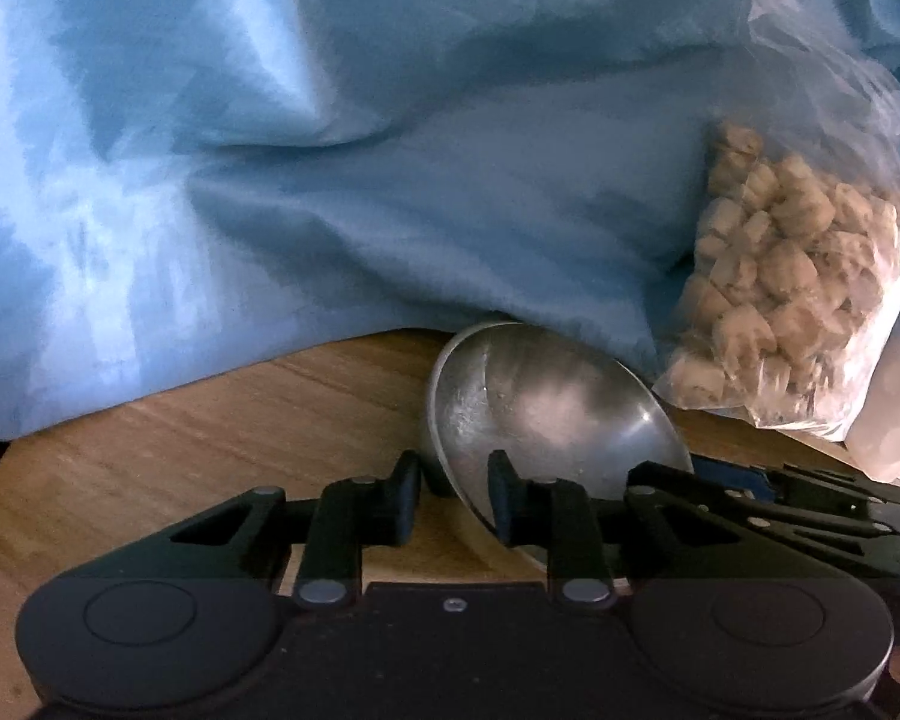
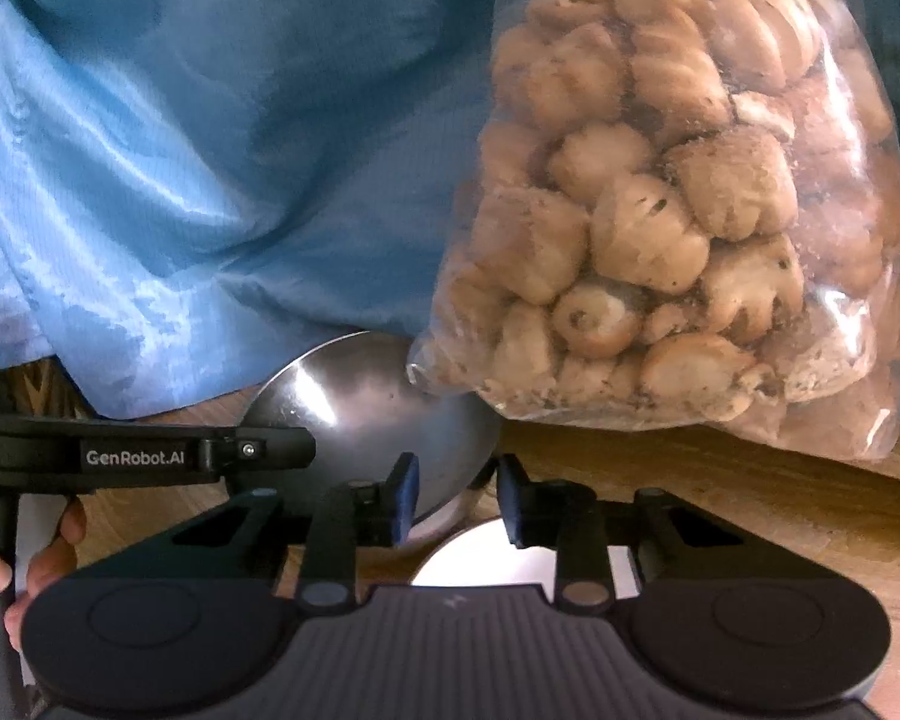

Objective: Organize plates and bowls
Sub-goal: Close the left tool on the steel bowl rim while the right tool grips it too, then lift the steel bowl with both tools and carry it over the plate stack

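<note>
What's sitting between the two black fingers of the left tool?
The near rim of the tilted steel bowl sits between the left gripper fingers, shown in the left wrist view. Wooden table lies beneath.

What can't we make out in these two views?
- Left wrist: steel bowl, far rim hidden under the blue cloth.
- Left gripper and right gripper: bowl rim sits between the fingers, but whether the pads press on it is unclear.
- Right wrist: white dish, mostly behind the gripper body; plate or bowl, unclear.
- Right wrist: snack bag, top cut off by the frame edge.
</note>
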### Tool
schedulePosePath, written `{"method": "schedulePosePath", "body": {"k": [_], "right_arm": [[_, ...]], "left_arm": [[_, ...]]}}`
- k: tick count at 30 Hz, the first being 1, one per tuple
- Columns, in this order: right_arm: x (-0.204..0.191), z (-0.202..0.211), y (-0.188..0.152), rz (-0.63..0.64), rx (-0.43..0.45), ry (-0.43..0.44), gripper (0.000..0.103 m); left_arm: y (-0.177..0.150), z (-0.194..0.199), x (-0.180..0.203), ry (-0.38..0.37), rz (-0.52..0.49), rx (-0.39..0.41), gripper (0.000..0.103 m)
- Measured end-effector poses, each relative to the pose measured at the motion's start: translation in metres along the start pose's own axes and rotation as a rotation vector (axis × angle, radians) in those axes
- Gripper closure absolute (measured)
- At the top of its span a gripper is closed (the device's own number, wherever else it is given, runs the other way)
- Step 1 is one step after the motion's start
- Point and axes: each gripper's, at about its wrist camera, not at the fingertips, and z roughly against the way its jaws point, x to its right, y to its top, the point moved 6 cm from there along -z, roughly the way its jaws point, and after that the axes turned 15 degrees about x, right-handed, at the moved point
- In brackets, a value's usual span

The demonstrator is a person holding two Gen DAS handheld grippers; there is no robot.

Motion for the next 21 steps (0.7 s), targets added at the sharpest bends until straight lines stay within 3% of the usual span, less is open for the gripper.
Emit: {"method": "schedulePosePath", "body": {"k": [14, 21], "right_arm": [[-0.063, 0.034, 0.0, -0.002, 0.028, 0.151, 0.072], [-0.07, 0.076, 0.001, 0.016, 0.074, 0.163, 0.072]], "left_arm": [[0.004, 0.094, -0.024, 0.024, 0.05, 0.115, 0.08], [-0.003, 0.129, -0.007, -0.025, 0.029, 0.151, 0.08]]}}
